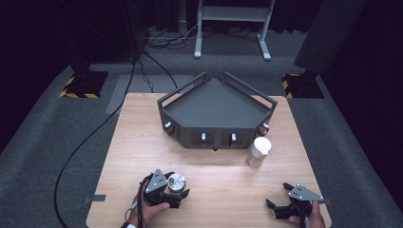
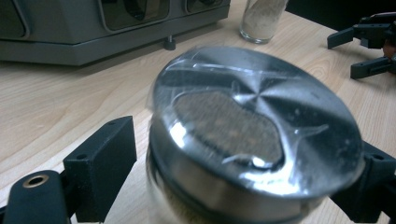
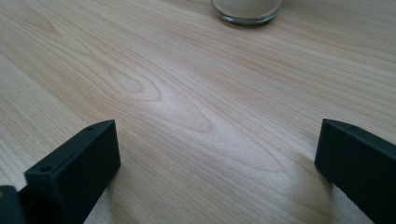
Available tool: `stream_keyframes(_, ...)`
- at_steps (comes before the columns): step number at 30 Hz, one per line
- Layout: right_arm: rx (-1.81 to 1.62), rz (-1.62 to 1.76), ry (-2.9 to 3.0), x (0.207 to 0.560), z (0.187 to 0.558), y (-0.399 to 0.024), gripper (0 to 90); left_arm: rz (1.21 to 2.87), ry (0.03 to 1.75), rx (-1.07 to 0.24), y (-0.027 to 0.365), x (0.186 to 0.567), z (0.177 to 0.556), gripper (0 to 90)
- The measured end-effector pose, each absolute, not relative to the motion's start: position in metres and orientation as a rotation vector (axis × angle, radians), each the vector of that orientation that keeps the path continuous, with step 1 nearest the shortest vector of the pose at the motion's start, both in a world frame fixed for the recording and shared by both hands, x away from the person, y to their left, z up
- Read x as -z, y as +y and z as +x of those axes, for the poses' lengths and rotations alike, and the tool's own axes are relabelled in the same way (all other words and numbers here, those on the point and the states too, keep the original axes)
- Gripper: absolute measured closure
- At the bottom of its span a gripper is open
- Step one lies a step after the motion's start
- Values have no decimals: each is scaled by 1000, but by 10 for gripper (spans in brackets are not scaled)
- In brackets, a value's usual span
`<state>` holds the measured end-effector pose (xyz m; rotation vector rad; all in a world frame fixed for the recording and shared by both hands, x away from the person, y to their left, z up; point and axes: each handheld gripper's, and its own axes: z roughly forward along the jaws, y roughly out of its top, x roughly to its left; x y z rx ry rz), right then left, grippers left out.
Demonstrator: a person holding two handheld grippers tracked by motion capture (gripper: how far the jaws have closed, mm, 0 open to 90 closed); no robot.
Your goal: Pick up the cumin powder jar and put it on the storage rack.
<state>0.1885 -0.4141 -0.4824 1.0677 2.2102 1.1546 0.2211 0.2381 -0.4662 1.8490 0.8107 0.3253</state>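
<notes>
A glass jar with a shiny metal lid [image 1: 176, 182] [image 2: 257, 126] stands on the wooden table at the near left, filled with something brownish. My left gripper [image 1: 179, 186] [image 2: 238, 154] has its jaws on either side of it. In the left gripper view the left pad [image 2: 100, 168] is a sliver off the glass, and the lid partly covers the other pad. The jar looks blurred and slightly tilted there. My right gripper [image 1: 279, 194] [image 3: 217, 154] rests at the near right, open over bare wood, with nothing between its fingers.
A dark grey angular tray [image 1: 216, 135] [image 2: 70, 42] with raised rails sits at the table's far middle. A white-lidded jar of pale powder [image 1: 259, 151] [image 2: 261, 18] [image 3: 246, 9] stands just in front of the tray's right corner. A black cable runs across the floor at the left.
</notes>
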Motion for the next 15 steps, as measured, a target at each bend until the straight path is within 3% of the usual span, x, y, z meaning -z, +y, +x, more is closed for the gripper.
stream_keyframes(3, -1155, 1068, 2210, 482, 189, -414, 0, 1842, 807, -328, 238, 467, 222, 169)
stream_keyframes(7, -1154, 1071, 2209, 482, 188, -414, 0, 1850, 791, -324, 237, 467, 224, 290)
stream_keyframes(15, -1152, 1073, 2205, 482, 188, -414, 0, 1857, 776, -332, 237, 467, 224, 297)
